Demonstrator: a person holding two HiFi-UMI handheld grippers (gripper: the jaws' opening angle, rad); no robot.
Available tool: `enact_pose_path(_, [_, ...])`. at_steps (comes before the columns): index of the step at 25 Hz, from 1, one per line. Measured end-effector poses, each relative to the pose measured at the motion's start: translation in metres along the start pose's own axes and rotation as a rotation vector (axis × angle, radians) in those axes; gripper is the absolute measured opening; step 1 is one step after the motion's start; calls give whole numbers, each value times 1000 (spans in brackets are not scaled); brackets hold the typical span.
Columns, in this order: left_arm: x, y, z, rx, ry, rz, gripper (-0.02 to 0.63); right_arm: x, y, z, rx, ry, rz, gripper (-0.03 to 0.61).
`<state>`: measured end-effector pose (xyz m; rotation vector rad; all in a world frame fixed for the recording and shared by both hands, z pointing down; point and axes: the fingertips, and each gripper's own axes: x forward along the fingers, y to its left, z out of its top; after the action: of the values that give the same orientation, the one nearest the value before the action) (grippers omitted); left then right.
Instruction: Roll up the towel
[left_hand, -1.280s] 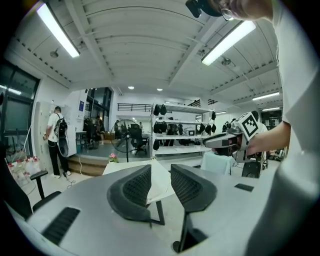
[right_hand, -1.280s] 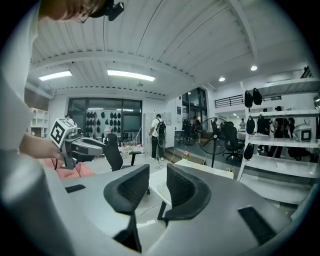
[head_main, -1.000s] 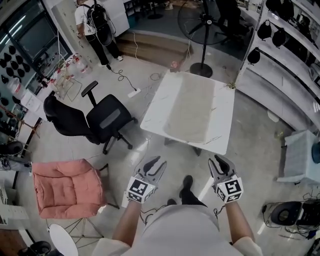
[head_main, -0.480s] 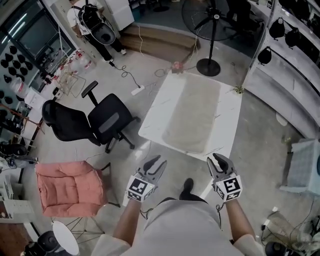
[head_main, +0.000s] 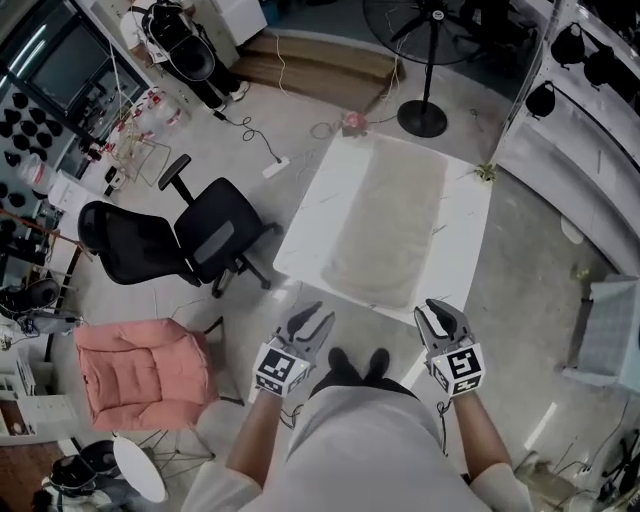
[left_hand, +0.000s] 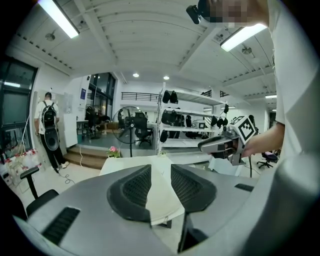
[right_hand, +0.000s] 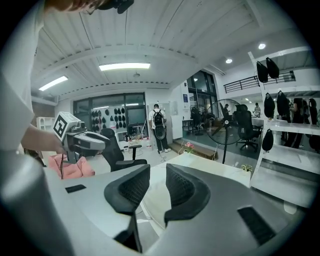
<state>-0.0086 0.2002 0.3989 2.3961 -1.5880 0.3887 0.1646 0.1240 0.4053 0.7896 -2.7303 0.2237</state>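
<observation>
Left gripper (head_main: 312, 320) and right gripper (head_main: 441, 313): jaws apart, nothing held, at 6 o'clock of table (head_main: 322, 212); towel (head_main: 387, 225) flat.

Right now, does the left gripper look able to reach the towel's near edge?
Probably, after a little more approach: left gripper, jaws open and empty, hovers short of the table; nothing lies between it and the towel.

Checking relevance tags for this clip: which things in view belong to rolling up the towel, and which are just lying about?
Part of the job: towel, spread flat on the white table; left hand-held gripper and right hand-held gripper, both open and empty.

Just lying about: black office chair, pink cushioned chair, standing fan, pink flowers.
</observation>
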Motion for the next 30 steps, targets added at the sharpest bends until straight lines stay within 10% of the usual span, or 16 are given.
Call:
enact_pose_path(16, [75, 86, -65, 67, 152, -193, 153, 87, -14, -40, 9, 150, -77, 124])
enact_pose_path(30, [141, 121, -224, 319, 476, -480, 172, 141, -3, -200, 112, 470, 24, 133])
